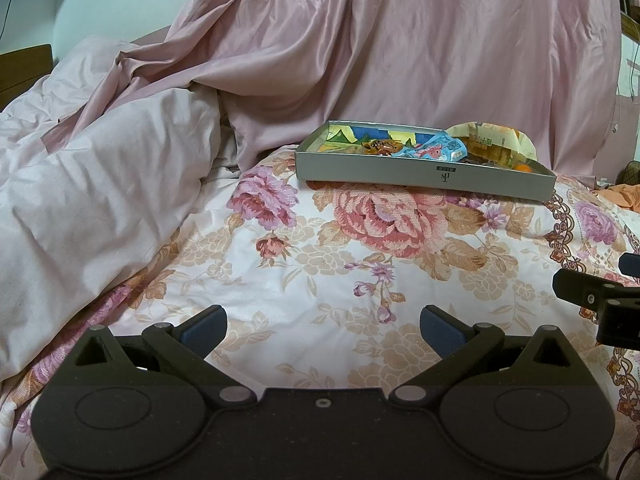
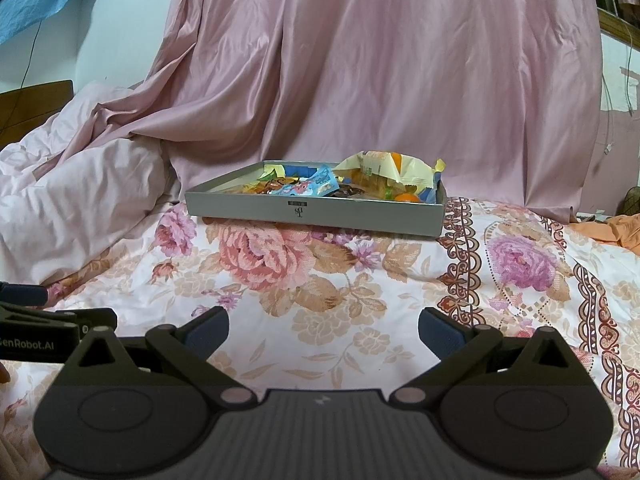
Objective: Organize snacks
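Observation:
A shallow grey box (image 1: 424,174) (image 2: 316,212) full of snack packets rests on the flowered bedspread, well ahead of both grippers. Inside lie a light blue packet with a pink figure (image 1: 434,152) (image 2: 316,184), a cream and orange bag (image 1: 496,142) (image 2: 394,170) at the right, and several smaller wrappers. My left gripper (image 1: 323,330) is open and empty, low over the bedspread, short of the box. My right gripper (image 2: 323,330) is open and empty too, beside the left one. Each gripper's edge shows in the other's view.
A crumpled pale pink duvet (image 1: 92,184) (image 2: 76,200) is heaped at the left. A pink satin sheet (image 1: 400,48) (image 2: 400,64) hangs behind the box. Orange cloth (image 2: 612,230) lies at the far right. Flowered bedspread (image 1: 320,264) stretches between grippers and box.

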`<act>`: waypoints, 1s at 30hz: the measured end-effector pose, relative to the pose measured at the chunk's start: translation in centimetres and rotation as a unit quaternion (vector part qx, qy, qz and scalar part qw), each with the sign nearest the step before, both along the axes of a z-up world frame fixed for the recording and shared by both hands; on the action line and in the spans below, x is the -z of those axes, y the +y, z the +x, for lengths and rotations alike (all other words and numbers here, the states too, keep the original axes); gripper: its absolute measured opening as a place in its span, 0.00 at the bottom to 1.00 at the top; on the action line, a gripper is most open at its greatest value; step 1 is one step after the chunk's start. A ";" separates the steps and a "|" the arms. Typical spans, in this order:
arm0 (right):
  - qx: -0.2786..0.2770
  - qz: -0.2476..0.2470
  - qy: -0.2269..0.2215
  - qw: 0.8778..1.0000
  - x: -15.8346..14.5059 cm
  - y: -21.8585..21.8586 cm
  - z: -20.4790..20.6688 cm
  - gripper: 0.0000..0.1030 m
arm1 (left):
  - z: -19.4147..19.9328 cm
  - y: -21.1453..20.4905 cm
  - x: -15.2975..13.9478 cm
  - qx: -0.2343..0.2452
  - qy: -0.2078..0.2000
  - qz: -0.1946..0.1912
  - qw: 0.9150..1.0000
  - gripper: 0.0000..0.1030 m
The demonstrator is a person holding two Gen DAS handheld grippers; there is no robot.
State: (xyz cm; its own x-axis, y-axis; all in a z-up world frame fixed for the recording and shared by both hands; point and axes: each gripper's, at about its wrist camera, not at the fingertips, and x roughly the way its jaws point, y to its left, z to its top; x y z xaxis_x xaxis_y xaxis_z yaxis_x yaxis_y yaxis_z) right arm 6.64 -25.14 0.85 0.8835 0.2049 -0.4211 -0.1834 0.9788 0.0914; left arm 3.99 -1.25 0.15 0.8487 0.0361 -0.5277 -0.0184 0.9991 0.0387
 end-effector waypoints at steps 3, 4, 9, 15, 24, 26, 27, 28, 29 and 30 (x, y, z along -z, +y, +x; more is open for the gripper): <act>0.000 0.000 0.000 1.000 0.0 0.0 0.1 1.00 | 0.0 0.0 0.0 0.000 0.000 0.000 1.000 0.99; 0.000 0.000 0.000 1.000 0.0 0.0 0.1 1.00 | 0.0 0.0 0.0 0.000 0.000 0.000 1.000 0.99; 0.000 0.000 0.000 1.000 0.0 0.0 0.1 1.00 | 0.0 0.0 0.0 0.000 0.000 0.000 1.000 0.99; 0.000 0.000 0.001 1.000 0.1 0.0 0.0 1.00 | 0.0 0.0 0.0 0.001 0.000 0.000 1.000 0.99; 0.000 0.000 0.001 1.000 0.1 0.0 -0.1 1.00 | -0.3 0.1 0.2 -0.010 0.003 -0.011 1.000 0.99; 0.000 0.000 0.001 1.000 0.2 0.0 -0.1 1.00 | -0.3 0.1 0.3 -0.006 0.011 -0.019 1.000 0.99; 0.000 0.000 0.002 1.000 0.1 0.0 -0.1 1.00 | -0.3 0.0 0.3 -0.005 0.012 -0.019 1.000 0.99; 0.000 0.000 0.002 1.000 0.1 0.0 -0.1 1.00 | -0.3 0.0 0.3 -0.007 0.012 -0.017 1.000 0.99; 0.000 0.000 0.002 1.000 0.1 0.0 -0.1 1.00 | -0.3 0.0 0.3 -0.008 0.011 -0.016 1.000 0.99; 0.000 0.000 0.002 1.000 0.1 0.0 -0.1 1.00 | -0.3 0.1 0.2 -0.009 0.011 -0.017 1.000 0.99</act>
